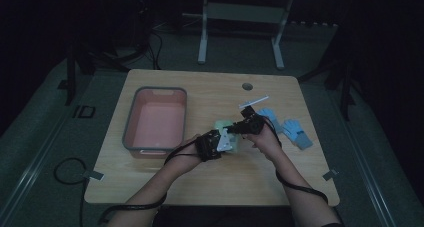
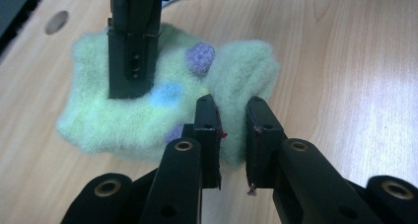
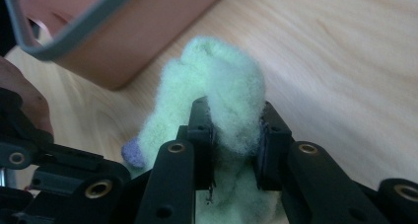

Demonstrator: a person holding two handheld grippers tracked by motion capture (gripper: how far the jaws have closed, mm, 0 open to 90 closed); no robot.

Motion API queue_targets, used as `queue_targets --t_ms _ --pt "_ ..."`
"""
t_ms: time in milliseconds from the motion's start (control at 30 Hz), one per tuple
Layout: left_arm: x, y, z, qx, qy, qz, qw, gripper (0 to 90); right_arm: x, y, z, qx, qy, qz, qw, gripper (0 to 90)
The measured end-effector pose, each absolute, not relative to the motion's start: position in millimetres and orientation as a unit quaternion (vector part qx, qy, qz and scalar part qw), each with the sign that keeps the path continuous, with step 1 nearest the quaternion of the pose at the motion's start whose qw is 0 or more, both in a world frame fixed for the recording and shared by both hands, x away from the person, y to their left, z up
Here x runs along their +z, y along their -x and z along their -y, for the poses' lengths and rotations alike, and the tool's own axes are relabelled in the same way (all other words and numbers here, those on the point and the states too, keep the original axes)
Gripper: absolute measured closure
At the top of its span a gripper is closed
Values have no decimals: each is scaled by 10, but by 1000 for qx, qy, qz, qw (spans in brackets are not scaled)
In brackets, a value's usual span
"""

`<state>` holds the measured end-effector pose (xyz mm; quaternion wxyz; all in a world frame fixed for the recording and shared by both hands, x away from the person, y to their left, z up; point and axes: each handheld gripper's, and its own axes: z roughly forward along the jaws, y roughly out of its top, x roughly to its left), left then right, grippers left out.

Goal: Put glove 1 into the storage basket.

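The green sock [image 2: 162, 103] hangs just over the table [image 1: 165, 177], beside the bin [image 1: 131, 118]. My left gripper [image 2: 231, 135] and right gripper [image 3: 235, 135] each pinch a fold of it. I lift both evenly, keep grips firm, avoid stretching

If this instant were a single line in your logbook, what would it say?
left gripper: shut on fuzzy green cloth | right gripper: shut on same cloth | pink bin: beside them | blue gloves: on table

Both grippers, left [image 1: 216, 143] and right [image 1: 246, 125], meet over pale green fuzzy item [image 1: 223, 126] at table centre; pink bin [image 1: 131, 118] at 9 o'clock (blue gloves [image 1: 289, 128] at 3).
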<state>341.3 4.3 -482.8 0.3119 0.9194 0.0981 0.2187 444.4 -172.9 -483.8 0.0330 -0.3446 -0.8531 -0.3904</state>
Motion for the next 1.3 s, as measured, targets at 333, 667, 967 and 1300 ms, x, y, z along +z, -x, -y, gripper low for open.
queue_targets --t_ms 333,667,967,1300 --pt "-4445 -3423 -328 247 -914 -104 305 779 -4445 -4489 1452 -407 326 853 20 737" --pt "-4232 -3421 -602 264 -913 -115 288 779 -4164 -4536 1112 -415 305 857 13 737" --pt "-4136 -3387 -877 277 -912 -126 276 780 -4038 -4562 784 -418 288 861 19 736" --pt "-4126 -3365 -1167 278 -912 -144 264 780 -3999 -4563 383 -416 267 869 21 736"
